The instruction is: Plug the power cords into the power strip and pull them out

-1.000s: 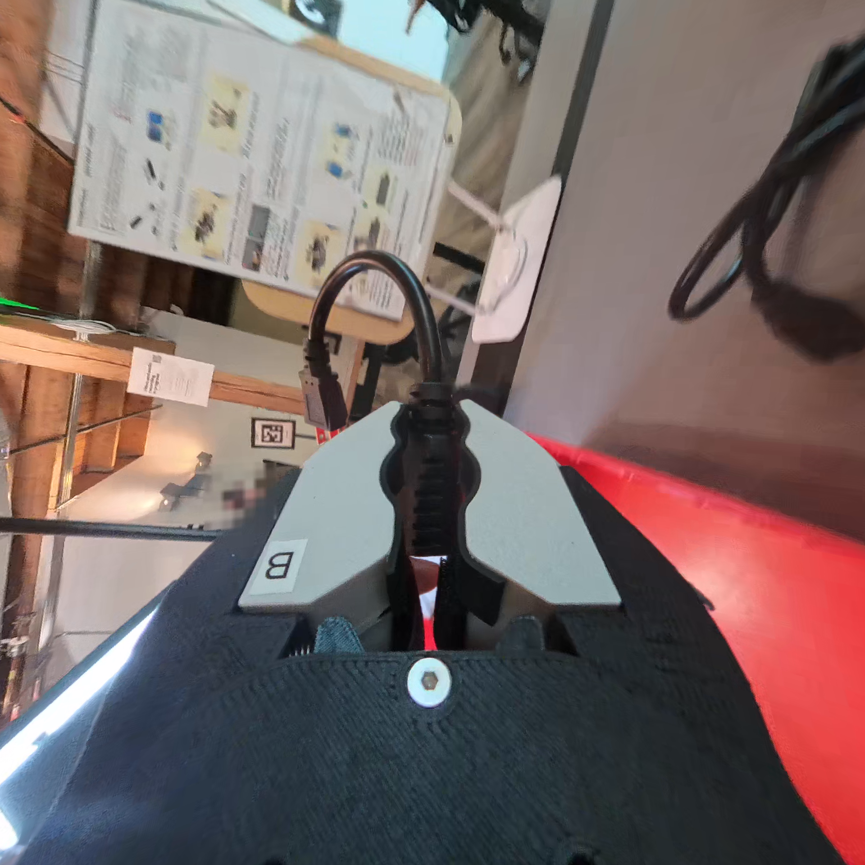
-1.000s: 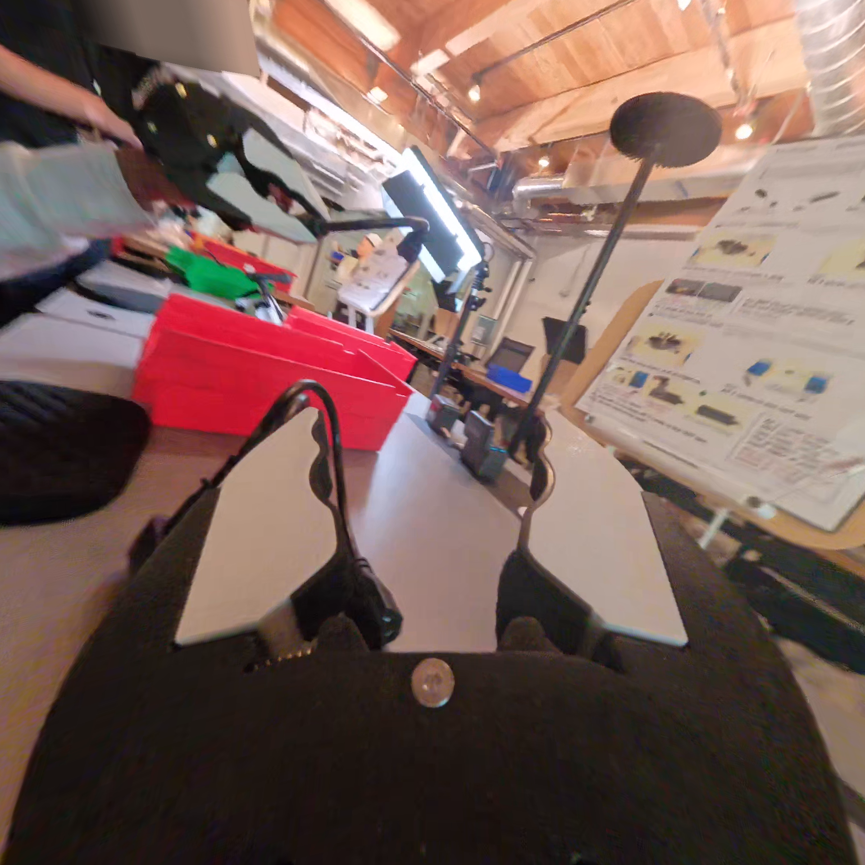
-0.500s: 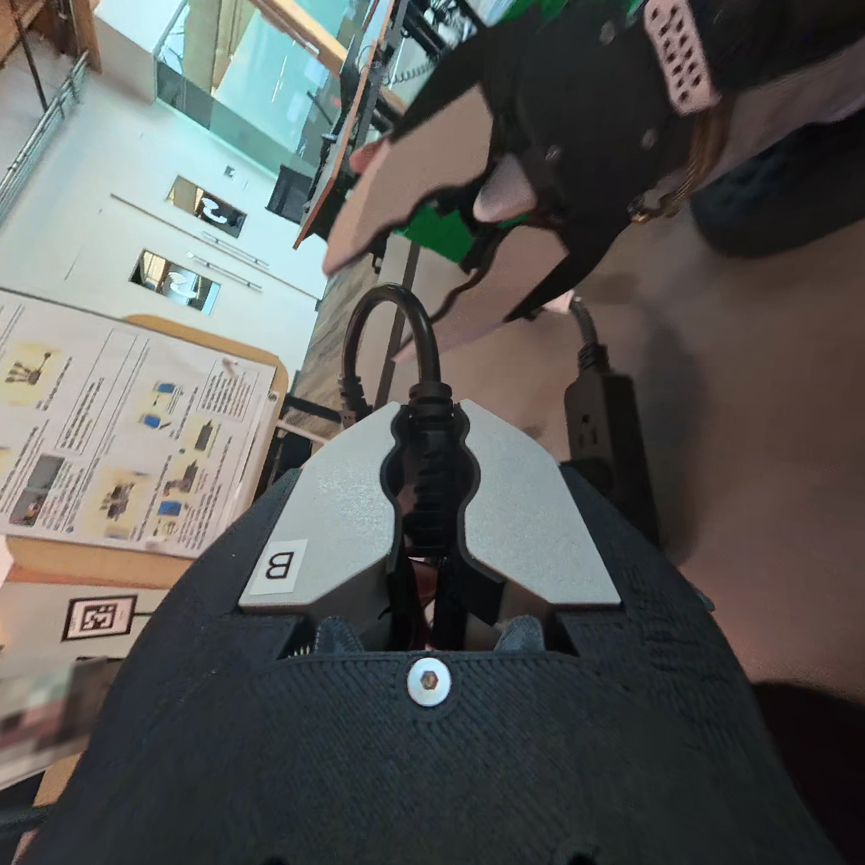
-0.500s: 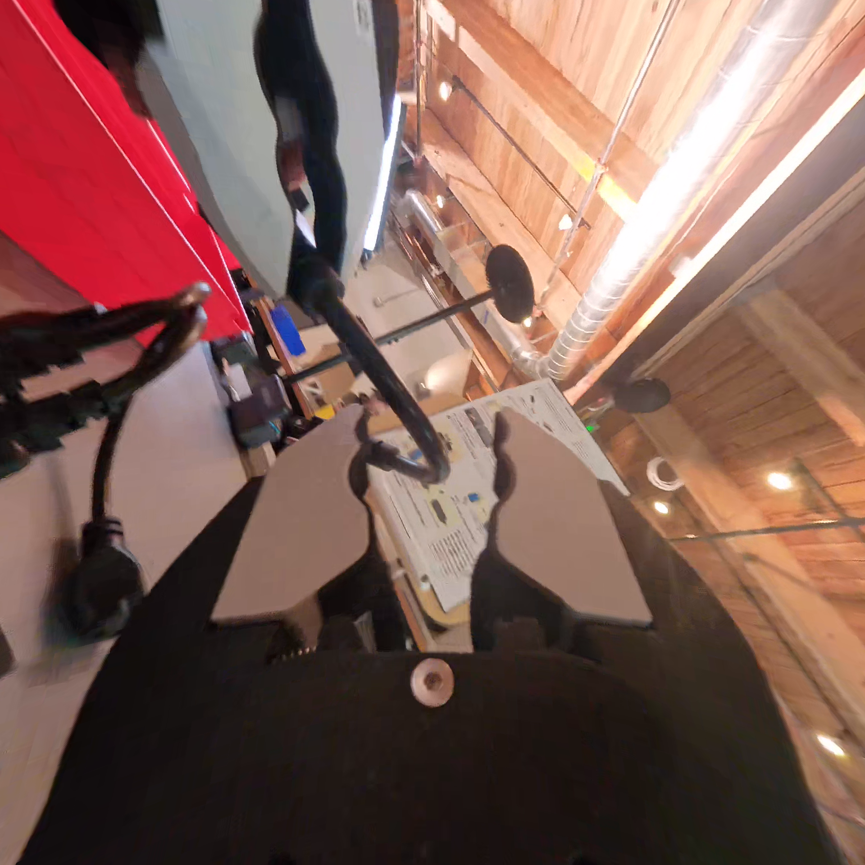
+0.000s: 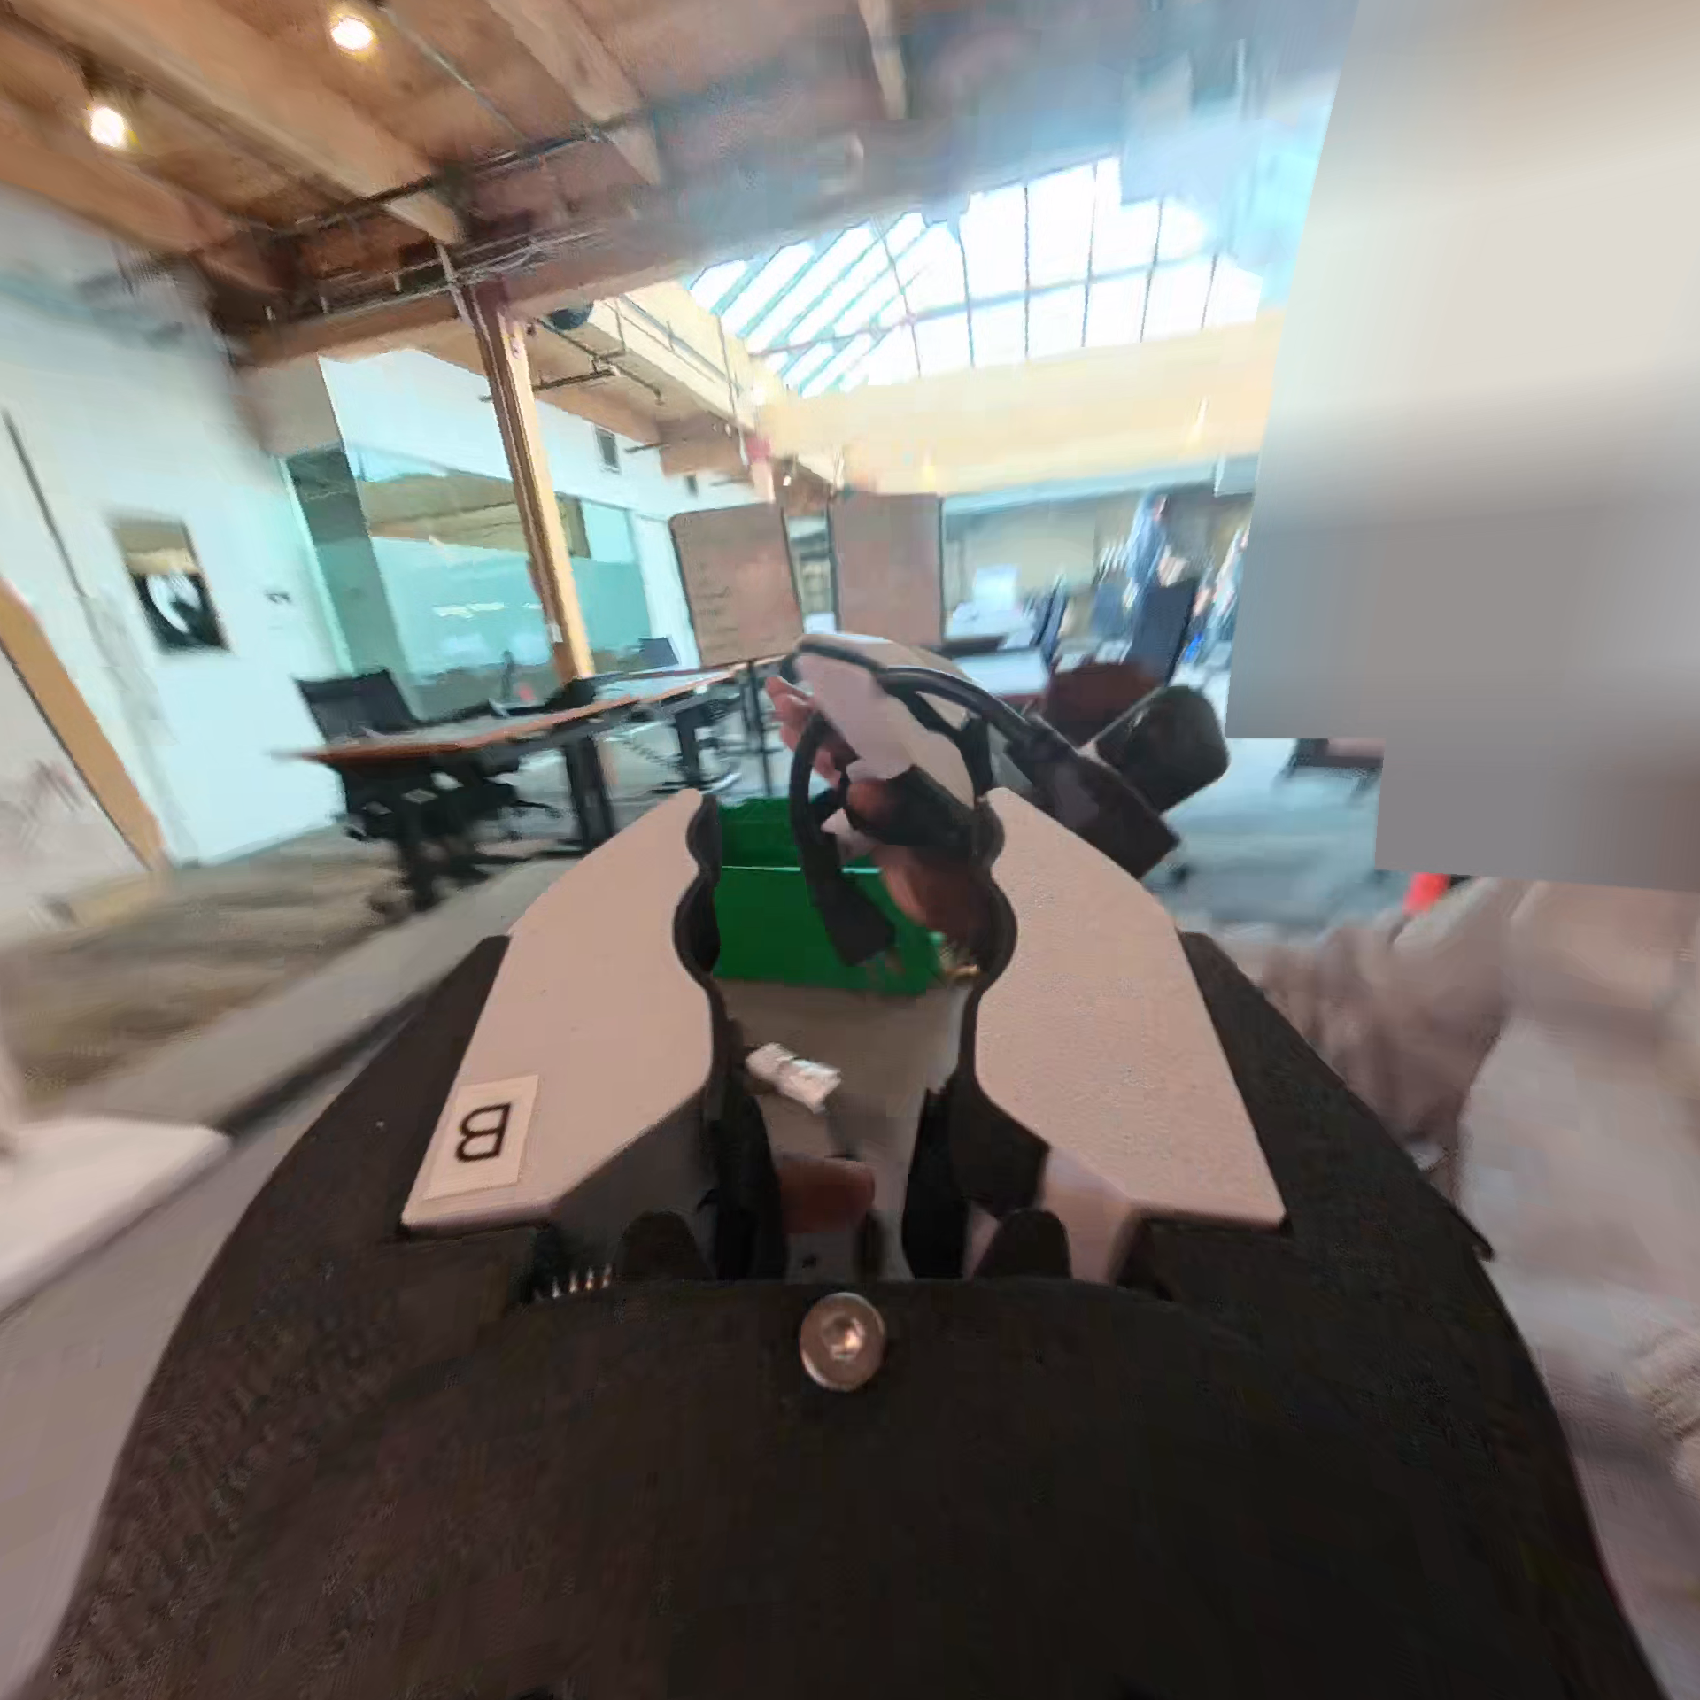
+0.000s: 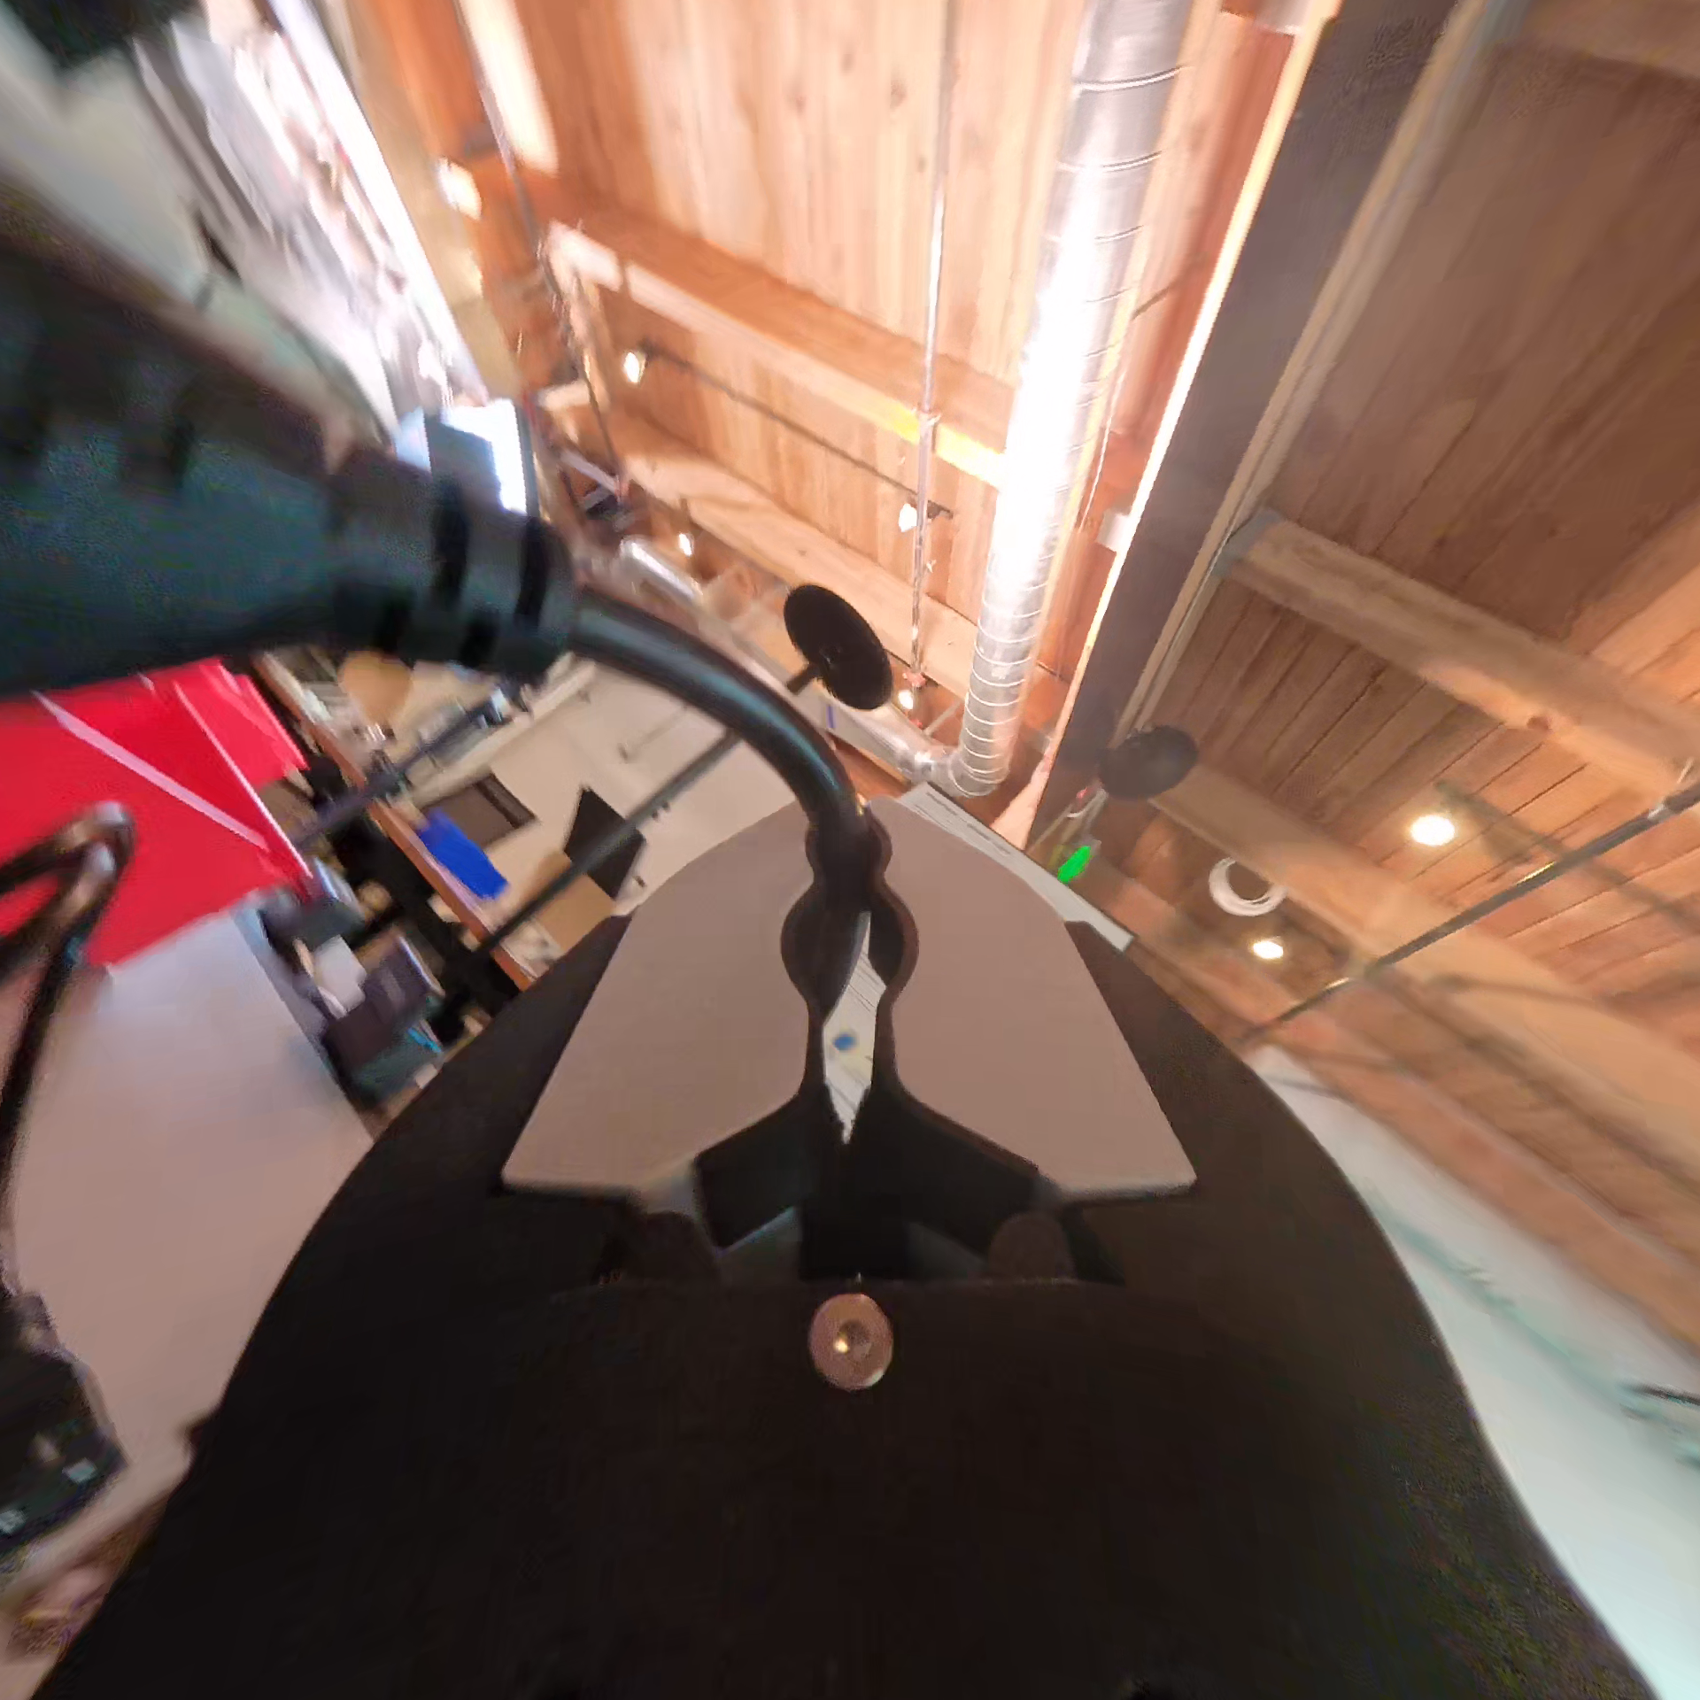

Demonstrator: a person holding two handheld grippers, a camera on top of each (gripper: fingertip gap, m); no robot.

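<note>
Wooden ceiling planks and a silver ribbed duct (image 6: 1058, 386) fill the background above the pale grey worktop (image 6: 184, 1150), where a red plastic bin (image 6: 138, 782) stands. Right claw (image 6: 848, 860) is clamped on a thick black power cord (image 6: 736, 690), whose ribbed black plug (image 6: 442, 580) arches up and away from the bin. Left claw (image 5: 842, 851) stands apart, gripping nothing; beyond it the other claw holds the looped cord (image 5: 809, 828) before a green box (image 5: 791, 929)
</note>
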